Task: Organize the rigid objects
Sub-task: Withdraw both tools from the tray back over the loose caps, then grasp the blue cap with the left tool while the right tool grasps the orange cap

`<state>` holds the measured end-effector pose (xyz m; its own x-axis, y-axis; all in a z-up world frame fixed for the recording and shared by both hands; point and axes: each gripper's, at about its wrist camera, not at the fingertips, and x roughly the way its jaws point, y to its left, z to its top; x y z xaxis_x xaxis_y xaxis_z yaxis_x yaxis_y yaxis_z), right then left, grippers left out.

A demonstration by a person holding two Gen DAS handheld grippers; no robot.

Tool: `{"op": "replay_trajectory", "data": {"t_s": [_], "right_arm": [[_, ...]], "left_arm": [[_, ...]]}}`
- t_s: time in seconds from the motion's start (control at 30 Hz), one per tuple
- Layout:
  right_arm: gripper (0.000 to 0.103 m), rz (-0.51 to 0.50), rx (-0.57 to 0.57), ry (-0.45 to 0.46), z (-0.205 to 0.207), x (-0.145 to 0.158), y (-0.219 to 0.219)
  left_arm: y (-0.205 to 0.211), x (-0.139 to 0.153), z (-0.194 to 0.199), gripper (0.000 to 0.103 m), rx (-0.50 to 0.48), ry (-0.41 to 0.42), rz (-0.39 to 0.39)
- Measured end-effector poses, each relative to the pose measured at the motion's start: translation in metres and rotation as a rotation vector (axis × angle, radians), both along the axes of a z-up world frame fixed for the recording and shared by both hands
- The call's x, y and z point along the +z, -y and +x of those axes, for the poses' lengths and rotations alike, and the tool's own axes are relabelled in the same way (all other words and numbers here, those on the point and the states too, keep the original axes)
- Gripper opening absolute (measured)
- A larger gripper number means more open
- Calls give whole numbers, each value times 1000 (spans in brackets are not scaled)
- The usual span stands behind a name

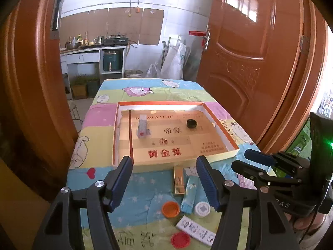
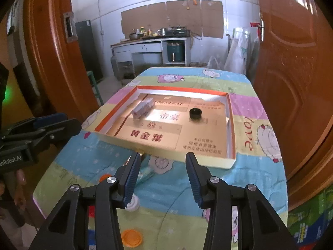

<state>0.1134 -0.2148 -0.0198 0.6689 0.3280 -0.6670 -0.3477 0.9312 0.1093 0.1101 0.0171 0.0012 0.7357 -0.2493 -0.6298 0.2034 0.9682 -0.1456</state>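
Observation:
A shallow cardboard tray (image 1: 160,103) with an orange rim lies on the cartoon-print cloth. Inside it are a small clear box (image 1: 142,126) and a black cap (image 1: 191,123). My left gripper (image 1: 164,179) hovers open and empty before the tray's near edge. On the cloth beneath it lie a gold box (image 1: 179,180), a light-blue box (image 1: 189,195), an orange lid (image 1: 171,209), a white lid (image 1: 202,208), a red lid (image 1: 180,239) and a patterned flat box (image 1: 195,228). My right gripper (image 2: 163,177) is also open and empty, facing the tray (image 2: 181,89), the clear box (image 2: 143,107) and the black cap (image 2: 195,113).
Orange-brown doors (image 1: 260,62) stand close on both sides of the table. A kitchen counter (image 1: 93,49) lies beyond the far edge. Each gripper shows in the other's view, the right gripper (image 1: 243,159) and the left gripper (image 2: 71,123), with a hand (image 2: 18,179) behind.

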Motion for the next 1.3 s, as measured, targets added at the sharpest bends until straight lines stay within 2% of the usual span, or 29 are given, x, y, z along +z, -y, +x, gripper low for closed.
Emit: {"op": "replay_trajectory", "data": {"t_s": [0.43, 0.7, 0.93, 1.23, 1.3], "right_arm": [[46, 22, -15, -21, -39, -13, 3], [46, 36, -30, -54, -60, -28, 6], [46, 47, -49, -82, -69, -40, 12], [46, 40, -57, -96, -72, -49, 16], [46, 40, -57, -102, -73, -51, 16]], "left_arm": [[-1, -11, -50, 64, -36, 27, 0], [15, -48, -85, 64, -128, -30, 2], [41, -77, -116, 64, -201, -29, 67], [47, -101, -114, 63, -179, -49, 98], [46, -104, -113, 54, -174, -52, 93]]}}
